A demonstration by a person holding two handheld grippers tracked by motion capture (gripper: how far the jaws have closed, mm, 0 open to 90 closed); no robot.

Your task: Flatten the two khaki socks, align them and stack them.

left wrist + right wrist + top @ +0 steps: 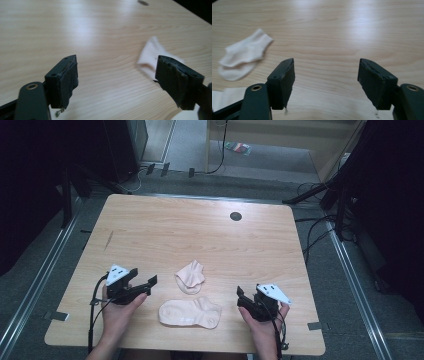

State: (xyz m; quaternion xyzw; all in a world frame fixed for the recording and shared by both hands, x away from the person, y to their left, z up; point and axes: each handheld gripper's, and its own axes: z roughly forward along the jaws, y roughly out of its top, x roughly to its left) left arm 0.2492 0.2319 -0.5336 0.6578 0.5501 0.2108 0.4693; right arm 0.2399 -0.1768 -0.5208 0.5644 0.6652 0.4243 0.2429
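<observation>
Pale wood grain covers the worktop (200,230), a rounded slab with a small dark cable hole (235,216) near its far edge and a faint dark scuff (108,240) toward the far left. Around it the room is dim: grey floor (45,265), metal rails (357,285) running along both sides, black stands and loose cables (310,235) at the far corners, and a light wooden frame (280,140) beyond. Two cream socks lie near the person's edge, between the hands. The flat sock (190,313) stretches with its long axis across the worktop, left to right in the high view, its broader rounded end at the left and its narrower end pointing toward the right tongs (243,298). The crumpled sock (190,276) sits just beyond it, close by, folded on itself, with its long axis running roughly away from the person. The left tongs (150,285) point toward the crumpled sock, jaws released and standing wide with bare wood between them; that sock shows in the left gripper view (150,56) beside one jaw. The right tongs are also released, holding nothing, their jaws parted over bare worktop, and both socks lie off to the left in the right gripper view (244,53).
</observation>
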